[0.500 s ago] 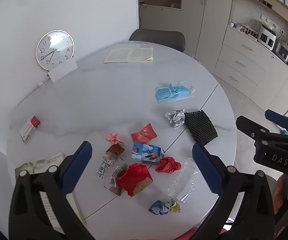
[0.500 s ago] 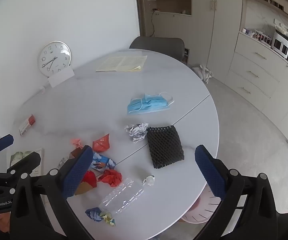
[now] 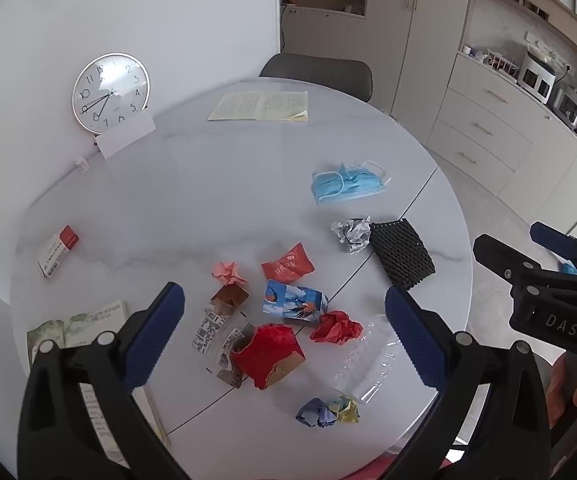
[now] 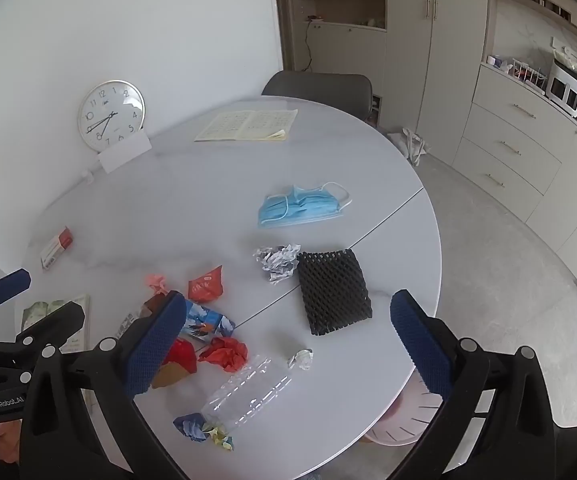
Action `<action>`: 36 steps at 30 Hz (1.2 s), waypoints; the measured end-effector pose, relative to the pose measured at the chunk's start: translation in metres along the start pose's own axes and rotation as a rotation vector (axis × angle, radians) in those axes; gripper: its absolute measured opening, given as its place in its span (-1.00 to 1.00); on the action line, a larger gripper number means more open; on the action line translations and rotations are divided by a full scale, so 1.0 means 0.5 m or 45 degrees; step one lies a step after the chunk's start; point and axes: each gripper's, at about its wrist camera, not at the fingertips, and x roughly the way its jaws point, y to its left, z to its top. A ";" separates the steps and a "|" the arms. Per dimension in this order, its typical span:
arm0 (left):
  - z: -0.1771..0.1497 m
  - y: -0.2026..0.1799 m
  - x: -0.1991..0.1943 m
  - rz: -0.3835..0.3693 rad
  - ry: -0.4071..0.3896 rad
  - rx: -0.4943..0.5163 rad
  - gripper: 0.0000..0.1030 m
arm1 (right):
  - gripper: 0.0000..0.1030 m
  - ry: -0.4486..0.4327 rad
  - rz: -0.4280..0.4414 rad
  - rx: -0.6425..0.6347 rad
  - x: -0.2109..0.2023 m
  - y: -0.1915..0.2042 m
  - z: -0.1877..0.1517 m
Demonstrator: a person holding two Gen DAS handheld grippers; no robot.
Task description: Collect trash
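Clear plastic bottle lay flattened, long axis lower-left to upper-right, below centre between right gripper fingers; both spread wide, empty, left gripper too.

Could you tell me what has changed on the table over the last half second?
Nothing visibly changed. Both the left gripper and the right gripper hang over the table with jaws wide open and empty; the clear bottle and other trash lie untouched.

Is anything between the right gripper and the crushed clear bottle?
Nothing visible. The right gripper hangs open above the crushed clear bottle, which lies bare on the table, with red crumpled paper beside it.
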 end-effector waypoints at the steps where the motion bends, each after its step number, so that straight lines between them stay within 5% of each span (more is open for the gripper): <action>1: -0.001 0.000 0.000 -0.002 0.000 -0.001 0.87 | 0.96 0.000 0.000 0.000 0.000 -0.001 0.000; 36: 0.001 0.005 0.011 0.002 0.027 -0.005 0.87 | 0.96 0.023 0.000 0.001 0.008 0.001 -0.004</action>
